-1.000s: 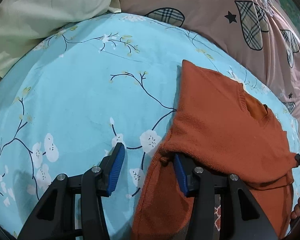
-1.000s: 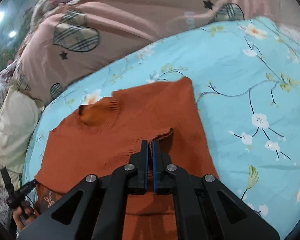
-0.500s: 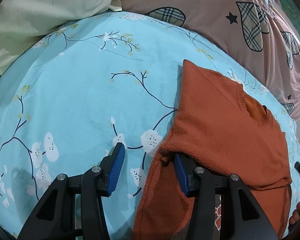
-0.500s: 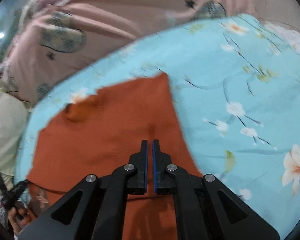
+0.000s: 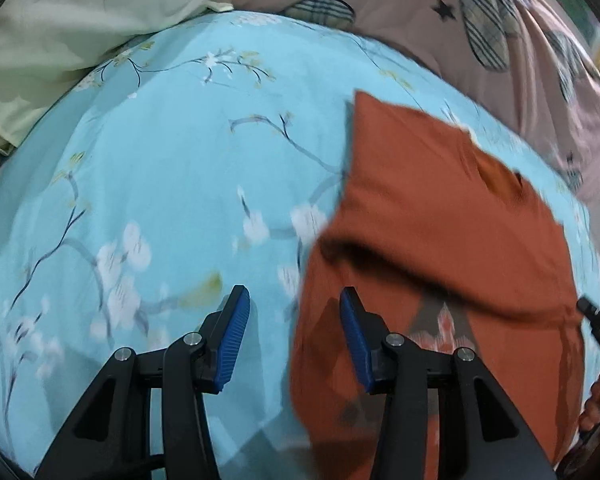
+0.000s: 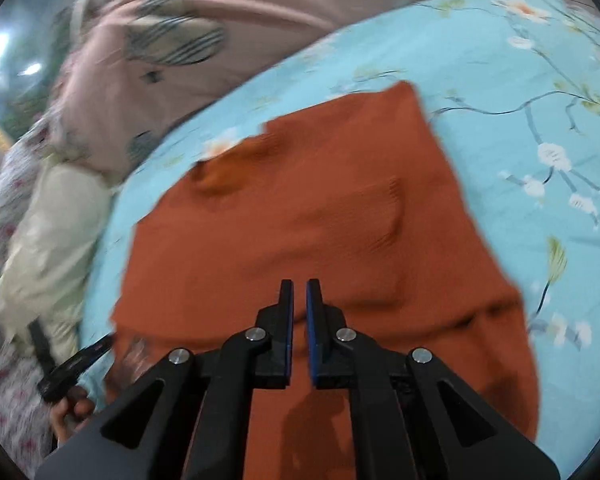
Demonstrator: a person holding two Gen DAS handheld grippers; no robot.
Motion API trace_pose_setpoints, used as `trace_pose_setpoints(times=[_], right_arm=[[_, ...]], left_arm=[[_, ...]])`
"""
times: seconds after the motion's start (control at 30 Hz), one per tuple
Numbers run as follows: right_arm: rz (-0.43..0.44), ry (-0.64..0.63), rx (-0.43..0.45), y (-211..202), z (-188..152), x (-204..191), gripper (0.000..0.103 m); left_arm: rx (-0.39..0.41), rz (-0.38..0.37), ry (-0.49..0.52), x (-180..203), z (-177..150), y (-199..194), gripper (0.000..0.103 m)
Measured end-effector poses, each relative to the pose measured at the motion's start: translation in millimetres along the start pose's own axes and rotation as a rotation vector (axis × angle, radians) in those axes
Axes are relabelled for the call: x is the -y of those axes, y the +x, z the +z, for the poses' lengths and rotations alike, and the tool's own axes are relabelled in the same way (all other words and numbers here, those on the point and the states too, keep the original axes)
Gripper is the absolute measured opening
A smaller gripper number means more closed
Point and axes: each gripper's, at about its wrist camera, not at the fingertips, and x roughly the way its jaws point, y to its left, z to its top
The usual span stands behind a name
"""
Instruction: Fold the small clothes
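An orange knitted sweater [image 5: 440, 216] lies on the light blue floral bedsheet [image 5: 160, 160], its sleeves folded in over the body. My left gripper [image 5: 294, 332] is open and empty, above the sweater's left edge, one blue pad over the sheet and one over the sweater. In the right wrist view the sweater [image 6: 320, 208] fills the middle. My right gripper [image 6: 299, 320] hovers over its lower part with its jaws almost together, a thin gap between them, holding nothing.
A pink quilt with plaid patches [image 5: 460, 20] lies along the far side of the bed. A pale green pillow [image 5: 60, 32] sits at the left. The person's hand with the other gripper shows at the edge [image 6: 72, 368].
My left gripper has pulled back from the folded sleeve edge. My right gripper let go of the sleeve, which now lies flat, and has drawn back over the lower sweater. Both views are blurred by motion.
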Motion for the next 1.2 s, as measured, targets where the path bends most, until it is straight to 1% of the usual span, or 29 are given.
trace_pose_setpoints(times=[0.03,0.1,0.17,0.2,0.23,0.27,0.3,0.37,0.43,0.5,0.57,0.6,0.67,0.73,0.8,0.83,0.87,0.9,0.93,1.0,1.07,1.13,1.2], right_arm=[[0.027,-0.022,-0.013,-3,-6,-6,0.008],[0.141,-0.076,-0.067,-4,-26,-24,0.008],[0.246,-0.138,-0.166,4,-50,-46,0.012],[0.283,-0.178,-0.218,8,-65,-57,0.013],[0.302,-0.226,-0.257,9,-82,-69,0.016],[0.309,-0.257,-0.277,9,-94,-76,0.019],[0.316,-0.283,-0.296,11,-105,-82,0.021],[0.345,-0.3,-0.341,12,-124,-92,0.022],[0.369,-0.331,-0.376,12,-140,-105,0.022],[0.392,-0.361,-0.394,6,-154,-110,0.032],[0.388,-0.375,-0.397,-2,-166,-115,0.066],[0.38,-0.376,-0.391,-3,-171,-116,0.07],[0.354,-0.376,-0.396,5,-178,-117,0.07],[0.299,-0.364,-0.395,19,-182,-116,0.071],[0.321,-0.336,-0.373,28,-183,-119,0.071],[0.358,-0.322,-0.37,29,-184,-124,0.071],[0.433,-0.321,-0.38,28,-186,-130,0.071],[0.494,-0.333,-0.387,24,-191,-136,0.071],[0.544,-0.371,-0.388,18,-198,-146,0.071],[0.603,-0.481,-0.411,10,-216,-166,0.071],[0.678,-0.542,-0.469,6,-234,-182,0.071],[0.753,-0.601,-0.547,5,-256,-198,0.071],[0.764,-0.677,-0.587,2,-275,-208,0.071]], left_arm=[[-0.004,-0.003,0.018,3,-6,-6,0.047],[0.006,-0.013,0.048,9,-19,-24,0.048],[0.013,-0.037,0.061,13,-31,-41,0.049],[0.012,-0.054,0.064,15,-36,-48,0.049],[0.006,-0.081,0.069,18,-43,-55,0.05],[-0.001,-0.109,0.085,22,-50,-62,0.051],[-0.001,-0.113,0.103,25,-56,-67,0.051],[0.0,-0.094,0.133,31,-69,-75,0.051],[-0.007,-0.108,0.135,32,-79,-81,0.051],[-0.008,-0.126,0.126,29,-88,-87,0.051],[-0.005,-0.131,0.126,28,-96,-91,0.052],[-0.007,-0.133,0.125,26,-101,-93,0.053],[-0.019,-0.133,0.129,25,-110,-92,0.054],[-0.032,-0.126,0.132,23,-116,-91,0.054],[-0.039,-0.132,0.122,18,-119,-93,0.054],[-0.04,-0.139,0.113,14,-119,-95,0.054],[-0.038,-0.148,0.101,9,-120,-98,0.054],[-0.035,-0.158,0.088,3,-120,-102,0.054],[-0.032,-0.167,0.077,-2,-120,-105,0.056],[-0.035,-0.189,0.052,-13,-121,-109,0.059],[-0.048,-0.204,0.038,-20,-124,-109,0.059],[-0.068,-0.222,0.032,-22,-129,-108,0.061],[-0.088,-0.252,0.028,-21,-134,-106,0.062]])
